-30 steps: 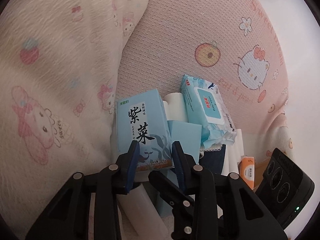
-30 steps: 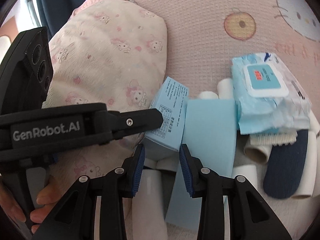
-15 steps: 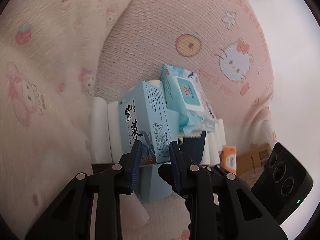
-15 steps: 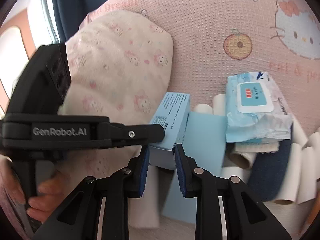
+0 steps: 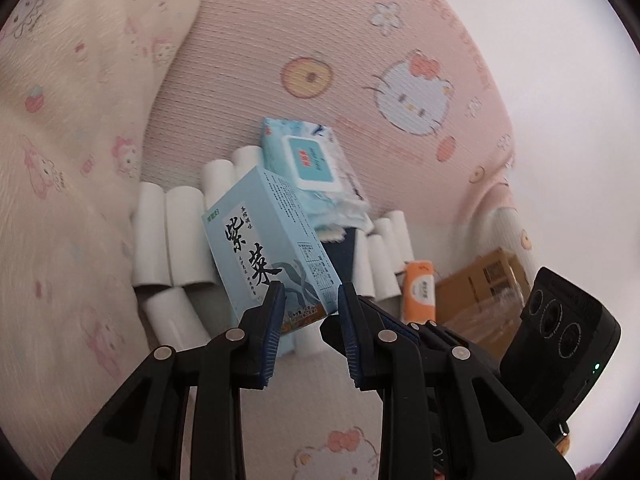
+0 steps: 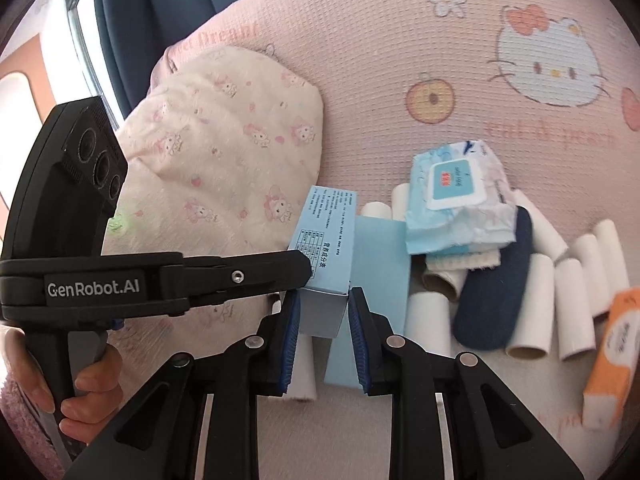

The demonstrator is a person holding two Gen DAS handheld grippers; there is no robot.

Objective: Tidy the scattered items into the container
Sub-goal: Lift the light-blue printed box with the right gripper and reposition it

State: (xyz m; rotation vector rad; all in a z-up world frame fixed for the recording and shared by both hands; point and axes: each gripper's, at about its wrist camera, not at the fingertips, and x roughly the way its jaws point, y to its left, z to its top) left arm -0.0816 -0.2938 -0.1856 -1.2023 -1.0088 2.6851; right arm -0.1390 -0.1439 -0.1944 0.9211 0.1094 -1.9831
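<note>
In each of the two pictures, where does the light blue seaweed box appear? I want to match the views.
Left wrist view: the light blue seaweed box stands in the centre, tilted, its lower end between the left tongs.
Right wrist view: the same box is centre-left, seen from its side and end, between the right tongs, with the left tongs reaching in from the left.
Shared landmark: the wet wipes pack, just behind the box.

Pink waffle-weave bedspread w/ cartoon cat print covers the bed. Cream patterned pillow at left. Dark blue curtain behind, window beside it, prob. daylight.
</note>
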